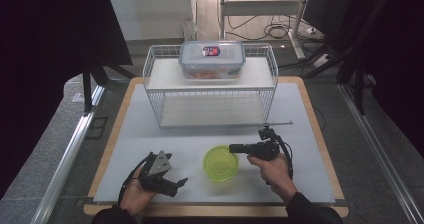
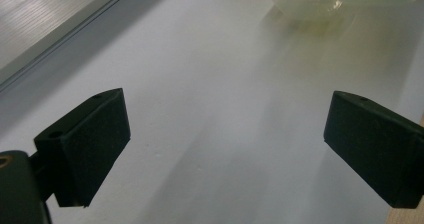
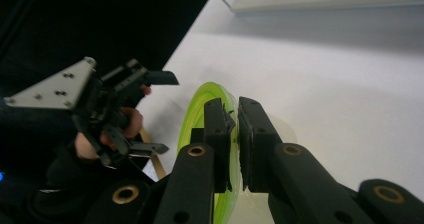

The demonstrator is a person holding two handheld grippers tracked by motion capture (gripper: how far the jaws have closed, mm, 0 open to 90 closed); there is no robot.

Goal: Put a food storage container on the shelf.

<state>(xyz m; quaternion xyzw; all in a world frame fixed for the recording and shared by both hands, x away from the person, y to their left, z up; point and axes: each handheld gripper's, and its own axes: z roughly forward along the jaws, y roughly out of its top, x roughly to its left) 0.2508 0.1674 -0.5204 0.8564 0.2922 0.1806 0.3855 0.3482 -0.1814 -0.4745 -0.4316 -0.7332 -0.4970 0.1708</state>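
While your right gripper [image 3: 235, 134] pinches the rim of the green bowl [image 1: 220, 163], the bowl sits on the white mat [image 1: 300, 109], near you and in the middle. Your left gripper [image 1: 167, 176] waits to its left, jaws wide apart and holding nothing. So the grab looks done. The lift and the move look left to do, maybe to the wire rack [image 1: 150, 66] far back, where a lidded box [image 1: 212, 59] sits on top.
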